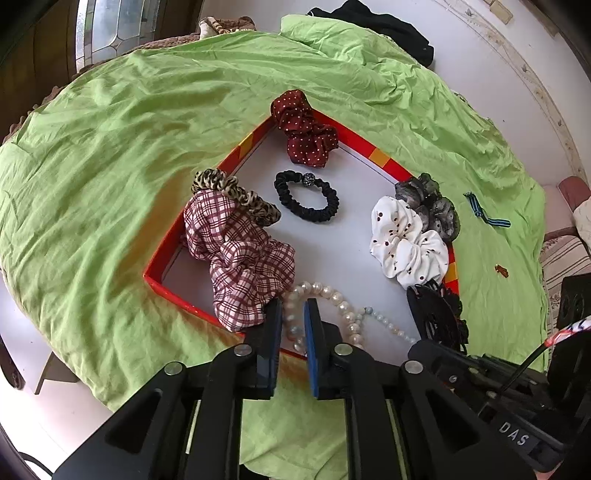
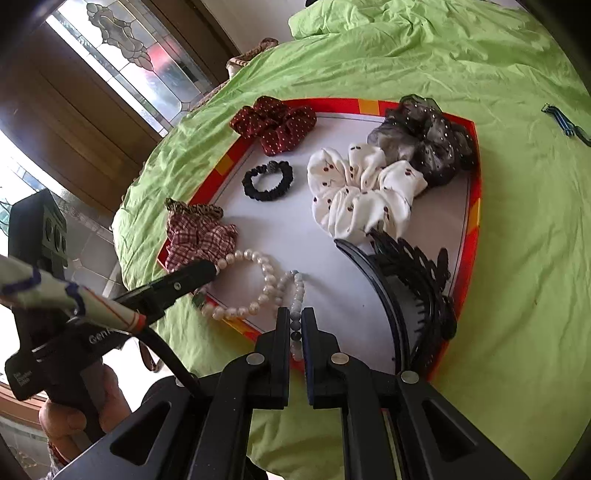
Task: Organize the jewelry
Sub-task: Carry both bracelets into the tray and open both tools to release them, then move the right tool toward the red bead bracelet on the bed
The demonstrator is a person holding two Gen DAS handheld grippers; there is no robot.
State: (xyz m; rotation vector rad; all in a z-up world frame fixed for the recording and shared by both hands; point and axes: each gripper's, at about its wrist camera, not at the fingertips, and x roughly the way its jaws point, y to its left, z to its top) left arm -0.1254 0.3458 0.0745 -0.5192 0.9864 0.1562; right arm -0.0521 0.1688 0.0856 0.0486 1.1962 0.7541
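Observation:
A red and orange tray (image 1: 236,162) (image 2: 474,206) lies on a green cloth. It holds a red dotted scrunchie (image 1: 304,134) (image 2: 275,125), a black hair tie (image 1: 306,197) (image 2: 267,182), a plaid scrunchie (image 1: 238,254) (image 2: 195,236), a white scrunchie (image 1: 406,240) (image 2: 362,192), a grey scrunchie (image 1: 430,201) (image 2: 424,144), black hair clips (image 1: 436,317) (image 2: 410,280), a pearl bracelet (image 1: 332,299) (image 2: 255,284) and a pale bead bracelet (image 1: 388,325) (image 2: 297,295). My left gripper (image 1: 293,308) (image 2: 212,271) is nearly closed around the pearl bracelet. My right gripper (image 2: 295,317) is nearly closed around the pale bead bracelet.
The green cloth (image 1: 110,166) (image 2: 517,258) covers a round table. A striped ribbon (image 1: 485,214) (image 2: 565,123) and a small brown item (image 1: 501,270) lie on the cloth right of the tray. Dark clothing (image 1: 388,26) sits at the far edge. A door with glass (image 2: 129,62) stands behind.

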